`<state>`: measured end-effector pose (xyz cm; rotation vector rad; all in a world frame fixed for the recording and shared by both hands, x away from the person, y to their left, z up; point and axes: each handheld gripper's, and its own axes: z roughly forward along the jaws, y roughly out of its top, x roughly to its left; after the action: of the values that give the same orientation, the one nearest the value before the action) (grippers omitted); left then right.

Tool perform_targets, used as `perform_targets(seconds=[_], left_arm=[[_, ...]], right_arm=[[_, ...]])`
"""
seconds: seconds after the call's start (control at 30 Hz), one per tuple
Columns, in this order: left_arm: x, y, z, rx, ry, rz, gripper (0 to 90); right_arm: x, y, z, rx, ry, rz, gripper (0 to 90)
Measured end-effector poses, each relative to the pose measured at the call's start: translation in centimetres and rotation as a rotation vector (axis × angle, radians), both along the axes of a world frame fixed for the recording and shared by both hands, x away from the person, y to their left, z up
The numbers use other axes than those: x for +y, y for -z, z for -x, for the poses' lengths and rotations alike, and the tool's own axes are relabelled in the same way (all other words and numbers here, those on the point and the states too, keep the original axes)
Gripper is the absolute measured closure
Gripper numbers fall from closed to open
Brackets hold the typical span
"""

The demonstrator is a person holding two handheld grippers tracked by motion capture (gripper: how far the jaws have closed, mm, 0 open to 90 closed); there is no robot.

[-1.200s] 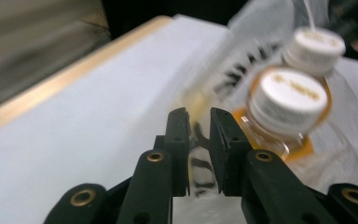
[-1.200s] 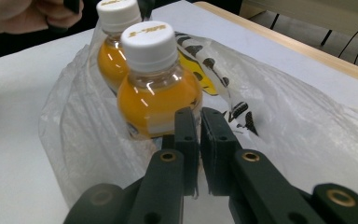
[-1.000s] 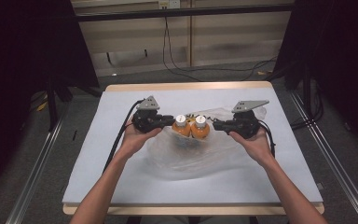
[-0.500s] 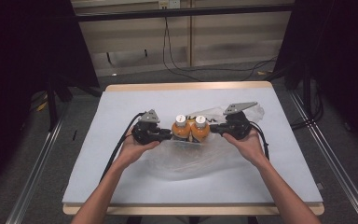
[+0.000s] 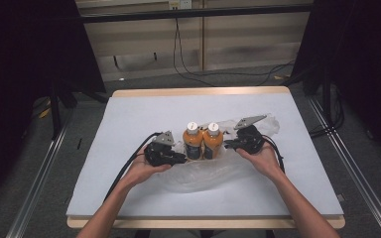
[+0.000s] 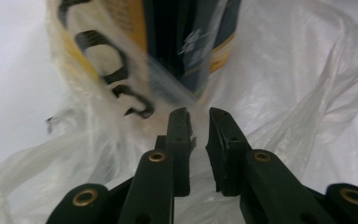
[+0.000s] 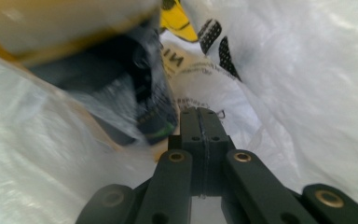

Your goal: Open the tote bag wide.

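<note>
Two orange bottles with white caps (image 5: 193, 144) (image 5: 212, 142) stand side by side, upright, in a clear plastic bag (image 5: 203, 174) on the white table. My left gripper (image 5: 182, 158) is at the bag's left edge and my right gripper (image 5: 226, 145) at its right edge. In the left gripper view the jaws (image 6: 199, 114) stand a narrow gap apart with bag film bunched between them; they have just been closing, and a bottle's dark label (image 6: 200, 42) is right ahead. In the right gripper view the jaws (image 7: 200, 112) are pressed together on a thin fold of film, beside a blurred bottle (image 7: 121, 79).
The white tabletop (image 5: 129, 114) has a wooden rim at its far and near sides. Loose bag film spreads toward the person and bunches at the back right (image 5: 273, 124). Cables (image 5: 188, 69) lie on the floor behind the table, and metal rails (image 5: 39, 173) run along both sides.
Both hands have come down and toward the person with the bag and the two bottles. The bottles sit lower, and the film below them has flattened onto the table.
</note>
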<state>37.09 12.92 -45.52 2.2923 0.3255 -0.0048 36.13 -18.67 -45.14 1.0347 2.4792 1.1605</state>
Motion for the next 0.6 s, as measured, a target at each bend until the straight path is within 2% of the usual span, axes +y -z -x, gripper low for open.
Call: perform_targets(seconds=[0.1,0.13,0.2,0.27,0.33,0.4,0.43,0.47,0.6], left_arm=[[-0.1,-0.1,0.2,0.0,-0.001,0.017,78.2],[-0.1,-0.3,0.2,-0.003,0.003,0.011,77.6],[0.1,-0.9,0.5,-0.023,0.002,0.021,77.4],[0.3,-1.7,0.9,-0.043,-0.007,0.055,77.1],[0.3,-2.9,1.2,-0.067,-0.021,0.119,77.4],[0.1,-3.3,1.5,-0.087,-0.004,0.137,82.0],[-0.4,-3.3,1.8,-0.114,0.004,0.131,85.4],[-0.7,-3.2,2.0,-0.113,0.007,0.133,87.6],[-2.7,-1.4,2.3,-0.126,0.029,0.026,87.9]], right_arm=[[0.1,0.7,-0.1,0.02,-0.004,0.014,90.0],[0.2,0.9,-0.2,0.023,-0.007,0.029,90.0],[0.4,1.3,-0.3,0.032,-0.002,0.049,90.0],[0.6,1.4,-0.3,0.042,-0.006,0.065,90.0],[0.7,1.8,-0.5,0.062,-0.013,0.069,90.0],[0.7,2.4,-0.5,0.077,-0.016,0.067,90.0],[0.7,2.7,-0.5,0.086,-0.015,0.069,90.0],[0.6,2.9,-0.5,0.086,-0.01,0.056,90.0],[0.5,2.9,-0.4,0.086,-0.014,0.046,90.0]])
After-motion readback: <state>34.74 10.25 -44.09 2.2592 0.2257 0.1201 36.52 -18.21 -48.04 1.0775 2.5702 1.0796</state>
